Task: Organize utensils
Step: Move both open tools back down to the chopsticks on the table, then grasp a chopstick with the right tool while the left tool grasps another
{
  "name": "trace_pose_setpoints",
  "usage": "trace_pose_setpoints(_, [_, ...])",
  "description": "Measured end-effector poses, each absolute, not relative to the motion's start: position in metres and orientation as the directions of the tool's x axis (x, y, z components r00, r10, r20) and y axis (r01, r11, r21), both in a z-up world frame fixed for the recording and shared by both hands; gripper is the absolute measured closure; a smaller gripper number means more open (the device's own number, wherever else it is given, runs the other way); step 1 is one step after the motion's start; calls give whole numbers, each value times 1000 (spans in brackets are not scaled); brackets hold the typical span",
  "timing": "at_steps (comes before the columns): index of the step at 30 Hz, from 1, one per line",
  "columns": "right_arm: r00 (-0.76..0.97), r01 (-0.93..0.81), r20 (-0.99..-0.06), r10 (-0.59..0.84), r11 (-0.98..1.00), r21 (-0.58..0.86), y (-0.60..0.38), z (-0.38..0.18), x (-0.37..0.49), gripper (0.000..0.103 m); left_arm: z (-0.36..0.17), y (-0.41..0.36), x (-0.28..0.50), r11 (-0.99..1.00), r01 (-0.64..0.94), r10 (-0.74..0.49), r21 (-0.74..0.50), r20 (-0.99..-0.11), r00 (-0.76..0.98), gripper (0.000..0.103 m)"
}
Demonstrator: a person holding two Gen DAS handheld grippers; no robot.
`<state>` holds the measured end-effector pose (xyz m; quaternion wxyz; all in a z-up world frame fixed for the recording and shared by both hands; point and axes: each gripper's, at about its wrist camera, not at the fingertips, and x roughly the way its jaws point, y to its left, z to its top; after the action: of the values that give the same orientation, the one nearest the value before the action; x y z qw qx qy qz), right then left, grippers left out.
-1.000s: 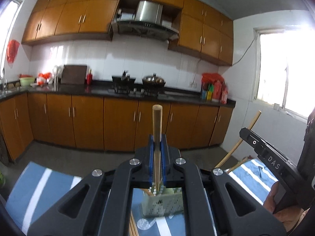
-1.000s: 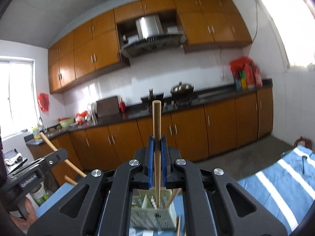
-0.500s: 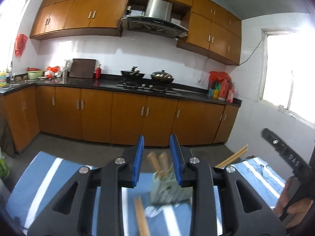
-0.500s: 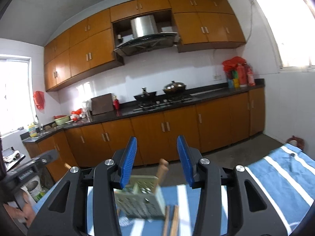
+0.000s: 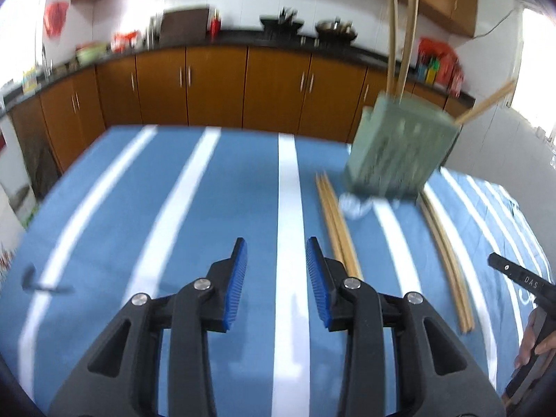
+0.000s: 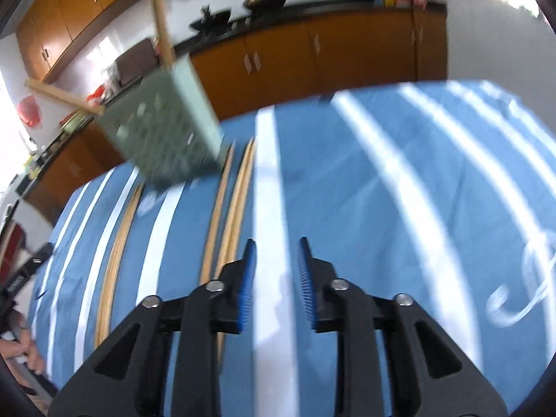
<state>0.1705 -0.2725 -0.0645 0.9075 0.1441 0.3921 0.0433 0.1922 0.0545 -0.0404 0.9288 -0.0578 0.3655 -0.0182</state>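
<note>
A pale green utensil holder (image 5: pixel 399 149) stands on the blue striped tablecloth (image 5: pixel 173 208) with several wooden chopsticks (image 5: pixel 405 41) sticking up out of it. It also shows in the right wrist view (image 6: pixel 163 132). Loose chopstick bundles lie flat on either side of it, one left (image 5: pixel 338 229) and one right (image 5: pixel 448 260); the right wrist view shows them too (image 6: pixel 229 208). My left gripper (image 5: pixel 276 278) is open and empty above the cloth, left of the holder. My right gripper (image 6: pixel 276 278) is open and empty, right of the holder.
A metal spoon (image 5: pixel 41 283) lies at the cloth's left edge. A spoon or fork (image 6: pixel 514 302) lies at the right, blurred. Kitchen cabinets (image 5: pixel 215 87) and a counter run behind the table. The other gripper's tip (image 5: pixel 521 279) shows at right.
Both grippers opened and let their chopsticks go into the holder. Both then drew back and tilted down toward the cloth, so the holder now sits farther off and to the side.
</note>
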Motion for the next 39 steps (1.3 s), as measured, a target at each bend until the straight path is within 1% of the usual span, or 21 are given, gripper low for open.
trace_pose_setpoints(1, [681, 18, -701, 211, 952, 304, -266, -68, 169, 81, -48, 55, 191, 991, -6, -89, -134, -693, 715, 67])
trace_pose_setpoints(5, [660, -32, -710, 245, 953, 300, -245, -73, 170, 81, -57, 44, 187, 989, 8, -114, -151, -712, 693, 67])
trace_pose_setpoints(9, [630, -52, -737, 244, 961, 273, -232, -81, 173, 86, -60, 35, 188, 988, 30, -130, -150, -720, 681, 67])
trace_pose_setpoints(11, [637, -49, -738, 223, 967, 249, -230, -84, 172, 89, -62, 31, 189, 988, 40, -139, -152, -725, 675, 67])
trace_pose_setpoints(14, [640, -30, -741, 204, 970, 241, -237, -84, 170, 89, -64, 26, 191, 986, 50, -153, -160, -733, 663, 67])
trace_pose_setpoints(19, [656, 27, -746, 112, 985, 172, -249, -82, 170, 90, -68, 17, 192, 981, 81, -185, -175, -743, 644, 68])
trace_pose_setpoints(28, [655, 30, -747, 116, 983, 179, -254, -85, 170, 90, -78, -3, 194, 978, 139, -206, -152, -769, 605, 79])
trace_pose_setpoints(35, [653, 13, -746, 129, 983, 181, -252, -85, 170, 90, -83, -15, 196, 986, 146, -153, -80, -783, 603, 84])
trace_pose_setpoints(36, [654, 11, -746, 130, 983, 182, -251, -85, 170, 90, -83, -16, 197, 987, 146, -144, -69, -783, 606, 86])
trace_pose_setpoints(38, [656, 6, -744, 129, 984, 176, -249, -86, 170, 90, -84, -19, 199, 990, 138, -114, -36, -782, 613, 94])
trace_pose_setpoints(39, [657, 4, -743, 125, 985, 170, -249, -86, 170, 92, -84, -19, 200, 991, 131, -101, -26, -781, 616, 94])
